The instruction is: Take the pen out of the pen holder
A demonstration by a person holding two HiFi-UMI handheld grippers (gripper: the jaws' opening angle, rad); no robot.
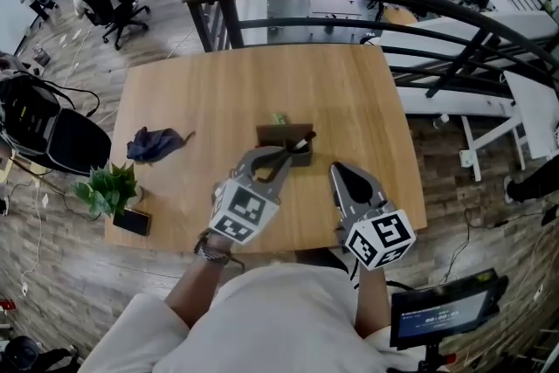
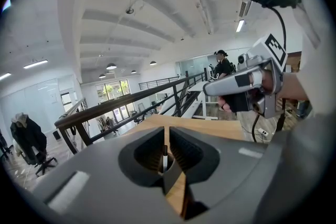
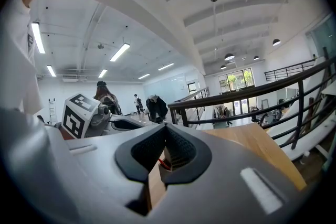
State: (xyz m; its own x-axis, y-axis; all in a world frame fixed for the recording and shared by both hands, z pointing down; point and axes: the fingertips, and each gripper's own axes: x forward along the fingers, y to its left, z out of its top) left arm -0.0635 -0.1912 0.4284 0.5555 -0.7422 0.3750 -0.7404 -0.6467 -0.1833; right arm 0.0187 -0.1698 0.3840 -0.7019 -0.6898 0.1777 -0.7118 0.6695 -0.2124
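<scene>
Pen [image 2: 164, 157] pinched upright in the closed jaws of the left tool [image 1: 291, 153], right at the dark pen holder [image 1: 276, 134] mid-worktop [image 1: 349, 92]. Right tool [image 1: 342, 175] just beside, jaws pressed together, empty. Blue cloth [image 1: 153, 144], potted plant [image 1: 109, 188], phone [image 1: 131, 221] far left.

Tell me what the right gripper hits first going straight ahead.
Likely the pen holder: the right gripper, jaws together, aims toward its nearer end. Depth is unclear, so it might slip just past.
</scene>
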